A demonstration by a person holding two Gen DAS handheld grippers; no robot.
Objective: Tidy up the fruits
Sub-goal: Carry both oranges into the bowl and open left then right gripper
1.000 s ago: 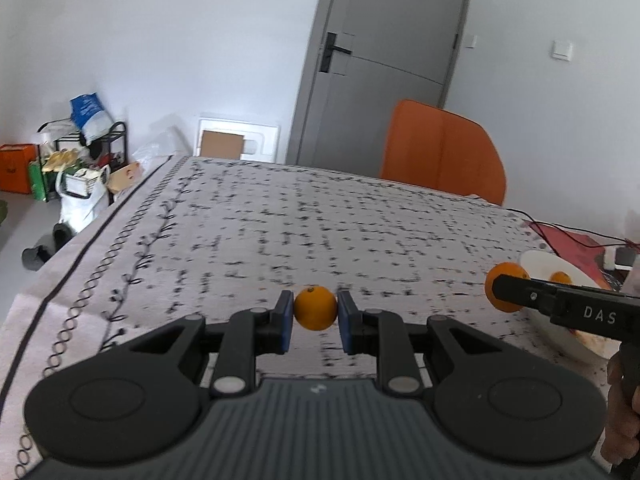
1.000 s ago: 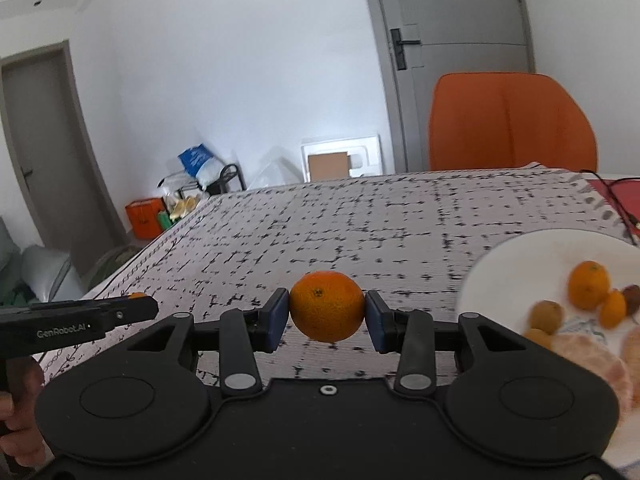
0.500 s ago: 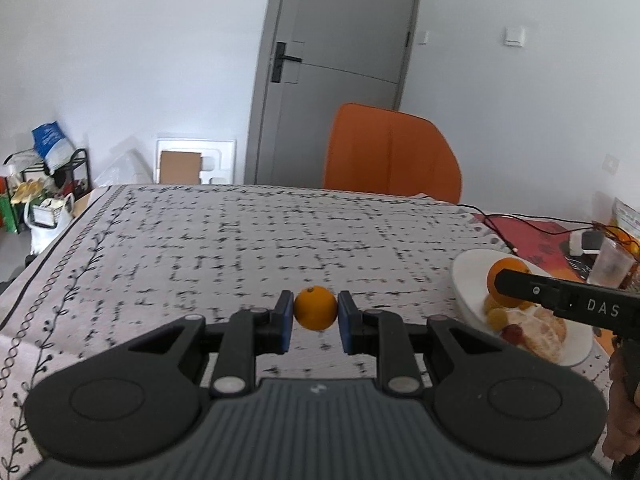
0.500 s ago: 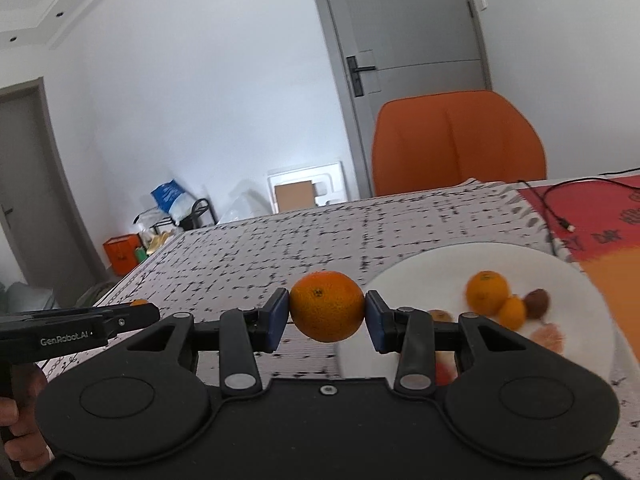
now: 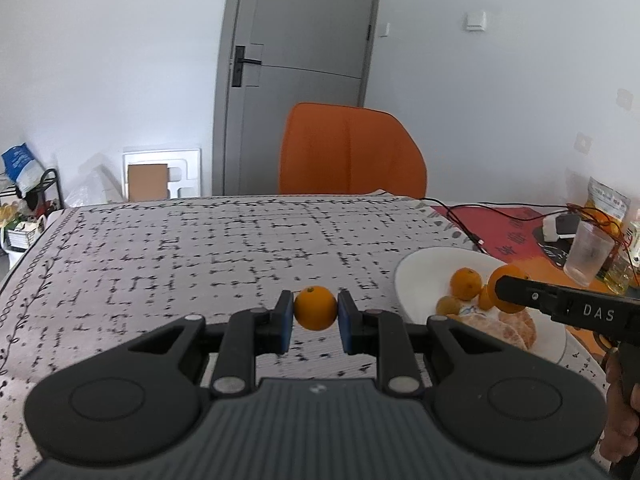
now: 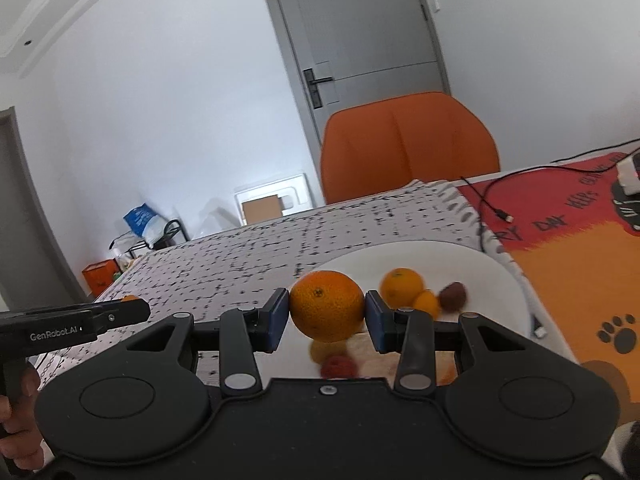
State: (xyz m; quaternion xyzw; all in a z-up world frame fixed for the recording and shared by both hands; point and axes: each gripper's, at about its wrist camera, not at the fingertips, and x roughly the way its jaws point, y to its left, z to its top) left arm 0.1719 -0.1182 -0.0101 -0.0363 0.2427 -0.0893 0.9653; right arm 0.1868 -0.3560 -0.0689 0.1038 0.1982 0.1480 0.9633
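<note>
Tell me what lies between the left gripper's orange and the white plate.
Only bare patterned tablecloth separates the small orange from the plate, as the left wrist view shows.

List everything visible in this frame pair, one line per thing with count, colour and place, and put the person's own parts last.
small orange: one, orange, between the left hand-held gripper's fingers
large orange: one, orange, between the right hand-held gripper's fingers, over the plate
plate: one, white, right part of table
fruit on plate: several, orange and reddish, exact count unclear
tablecloth: one, white with black marks, covers table
red mat: one, red and orange, right of cloth
cable: one, black, on mat
chair: one, orange, behind table
door: one, grey, back wall
cup: one, clear, far right
left hand-held gripper: one, black, shut
right hand-held gripper: one, black, shut
</note>
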